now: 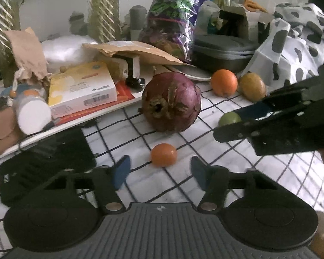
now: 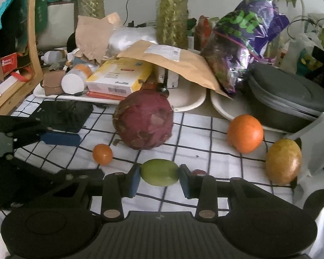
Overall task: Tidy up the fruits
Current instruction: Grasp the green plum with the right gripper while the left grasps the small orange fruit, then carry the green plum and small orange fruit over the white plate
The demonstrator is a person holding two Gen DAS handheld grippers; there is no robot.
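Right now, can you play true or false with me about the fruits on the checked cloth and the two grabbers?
1. The right gripper is shut on the small green oval fruit. True.
2. The left gripper holds the small orange round fruit. False: its jaws are open and the fruit lies on the checked cloth ahead of them.
3. The big purple round vegetable sits in a bowl. False: it rests on the cloth.
4. The large orange round fruit lies beside the yellow-brown oval fruit. True.
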